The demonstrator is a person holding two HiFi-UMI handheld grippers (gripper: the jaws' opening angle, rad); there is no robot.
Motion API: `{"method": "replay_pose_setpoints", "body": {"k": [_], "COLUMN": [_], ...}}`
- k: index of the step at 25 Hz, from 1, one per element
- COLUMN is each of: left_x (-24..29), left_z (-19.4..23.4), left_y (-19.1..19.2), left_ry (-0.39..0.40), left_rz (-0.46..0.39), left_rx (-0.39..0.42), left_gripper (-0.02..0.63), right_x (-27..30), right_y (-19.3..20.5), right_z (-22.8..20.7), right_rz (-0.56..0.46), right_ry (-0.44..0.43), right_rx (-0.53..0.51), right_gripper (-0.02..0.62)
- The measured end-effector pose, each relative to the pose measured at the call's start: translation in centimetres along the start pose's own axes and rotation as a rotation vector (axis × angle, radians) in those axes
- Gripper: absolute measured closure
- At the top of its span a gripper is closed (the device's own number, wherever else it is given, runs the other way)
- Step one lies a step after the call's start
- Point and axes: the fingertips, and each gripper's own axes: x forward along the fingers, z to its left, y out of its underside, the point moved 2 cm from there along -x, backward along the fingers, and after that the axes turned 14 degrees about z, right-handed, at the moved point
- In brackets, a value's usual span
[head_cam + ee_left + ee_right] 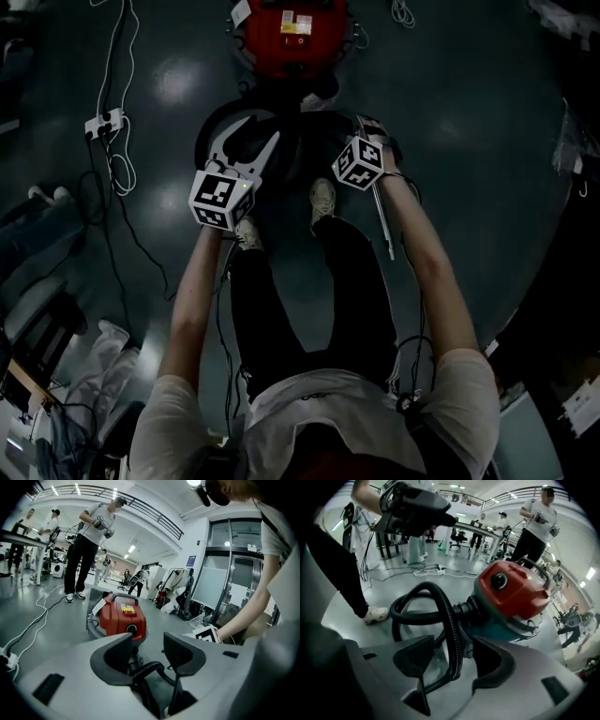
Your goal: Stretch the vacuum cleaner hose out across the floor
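Note:
The red vacuum cleaner [291,33] stands on the dark floor ahead of the person's feet. Its black ribbed hose [220,120] lies coiled between it and the shoes. My left gripper [251,150] hangs over the coil, jaws apart; in the left gripper view the hose [140,671] runs below and beyond the open pads, not pinched. My right gripper [452,660] points steeply down. A loop of the hose [452,620] passes through the gap between its jaws with room on both sides. Its marker cube [358,161] shows right of centre in the head view.
A white power strip [103,122] with trailing cables lies on the floor to the left. A thin metal tube [384,220] lies beside the right forearm. Other people [89,536] and tables [473,529] stand farther back. The wearer's shoes [322,199] are just behind the coil.

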Motion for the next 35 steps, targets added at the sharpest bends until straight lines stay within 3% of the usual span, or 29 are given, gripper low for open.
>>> {"method": "replay_pose_setpoints", "body": {"k": [4, 8, 10, 11, 13, 17, 25, 31, 35], "left_x": [2.9, 4.1, 3.7, 3.2, 1.8, -3.9, -19.7, -31.6, -37.7], "left_z": [1.8, 3.2, 3.5, 3.6, 3.4, 1.3, -5.3, -11.9, -14.8], "left_y": [4.2, 6.5, 6.5, 6.2, 5.2, 1.3, -9.5, -12.8, -15.2], "left_ry": [0.023, 0.028, 0.028, 0.026, 0.020, 0.017, 0.048, 0.152, 0.166], "left_rz": [0.036, 0.055, 0.058, 0.060, 0.062, 0.064, 0.005, 0.006, -0.014], "left_rx": [0.032, 0.034, 0.028, 0.027, 0.024, 0.042, 0.157, 0.401, 0.533], "left_gripper": [0.416, 0.416, 0.416, 0.416, 0.416, 0.416, 0.416, 0.414, 0.405], "right_x": [7.2, 12.1, 12.8, 12.6, 10.7, 1.9, -23.9, -40.4, -50.5], "right_y": [0.7, 1.8, 2.2, 2.2, 1.7, -0.3, -5.9, -12.5, -17.2], "right_z": [0.0, -0.1, 0.0, -0.1, -0.3, -0.4, -2.2, 1.7, 3.6], "right_rz": [0.058, 0.148, 0.202, 0.220, 0.244, 0.199, 0.104, 0.051, -0.048], "right_ry": [-0.018, -0.028, -0.018, -0.005, 0.020, 0.114, 0.409, 0.607, 0.785], "right_rx": [-0.039, 0.000, 0.029, 0.038, 0.046, 0.033, 0.032, 0.009, -0.008], "right_gripper": [0.345, 0.347, 0.348, 0.396, 0.405, 0.407, 0.407, 0.407, 0.407]}}
